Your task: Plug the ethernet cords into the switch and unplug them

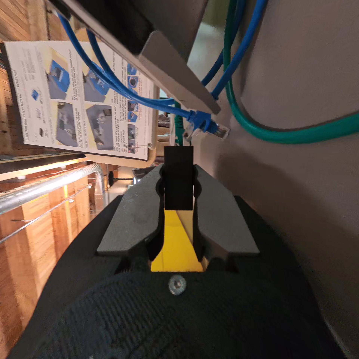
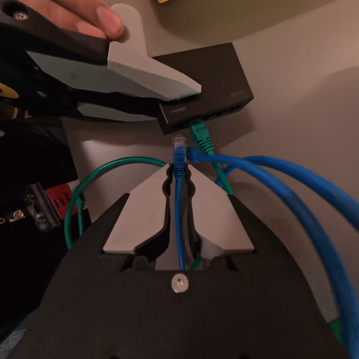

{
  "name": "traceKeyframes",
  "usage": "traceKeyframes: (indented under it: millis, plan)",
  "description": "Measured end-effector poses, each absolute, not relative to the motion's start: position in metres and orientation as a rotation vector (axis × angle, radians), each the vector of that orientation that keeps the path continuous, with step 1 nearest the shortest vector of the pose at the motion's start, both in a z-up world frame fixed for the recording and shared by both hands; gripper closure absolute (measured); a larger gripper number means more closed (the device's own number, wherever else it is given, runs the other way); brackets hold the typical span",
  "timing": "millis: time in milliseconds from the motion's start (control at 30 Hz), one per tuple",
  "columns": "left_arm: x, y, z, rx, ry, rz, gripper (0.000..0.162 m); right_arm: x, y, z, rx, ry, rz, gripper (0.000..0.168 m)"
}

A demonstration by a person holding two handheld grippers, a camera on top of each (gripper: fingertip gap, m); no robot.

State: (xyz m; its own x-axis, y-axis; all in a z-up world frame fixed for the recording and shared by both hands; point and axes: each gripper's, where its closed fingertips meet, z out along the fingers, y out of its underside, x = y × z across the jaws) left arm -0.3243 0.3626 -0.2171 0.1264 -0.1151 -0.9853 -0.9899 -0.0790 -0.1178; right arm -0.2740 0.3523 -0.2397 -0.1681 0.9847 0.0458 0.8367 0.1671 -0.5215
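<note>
grey printed fingers with black ridged pads: we see the right gripper [image 2: 179, 171] nearly closed, pinching the ribbed boot of a blue ethernet cord [image 2: 179, 167]. its clear plug [image 2: 179, 142] points up at the switch [image 2: 204, 93] and stops just short of the port face, not touching. the blue cable runs back down between the fingers.

the left gripper [image 1: 178, 174], turned on its side in its own view, is clamped on the near end of the switch, a flat black matte block. in the right wrist view it comes in from the upper left, a person's fingers [image 2: 93, 17] on its black body.

the switch is a low black box near the far edge of the grey tabletop [image 2: 291, 136]. it bears small pale lettering, too blurred for us to make out. a green ethernet cord [image 2: 201, 137] is seated in one port, its cable looping left. a second blue cord [image 2: 196, 154] lies loose just beside the held one; more blue cable sweeps toward the right edge.

in the left wrist view a printed instruction sheet [image 1: 77, 97] with photos stands beyond the cords, with wood panelling [image 1: 25, 223] and a ribbed metal conduit [image 1: 48, 188] behind.
</note>
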Motion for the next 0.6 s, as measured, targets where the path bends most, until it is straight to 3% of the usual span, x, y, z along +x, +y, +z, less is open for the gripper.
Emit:
traceKeyframes:
  millis: [533,600]
  plan:
    - [-0.336,0.366,-0.232,-1.540,1.165,1.063,0.138,-0.278,0.368,-0.236,-1.305,-2.037,0.255,0.144]
    - [-0.336,0.366,-0.232,-1.533,1.169,1.076,0.138,-0.278,0.374,-0.238,-1.256,-2.017,0.209,0.153]
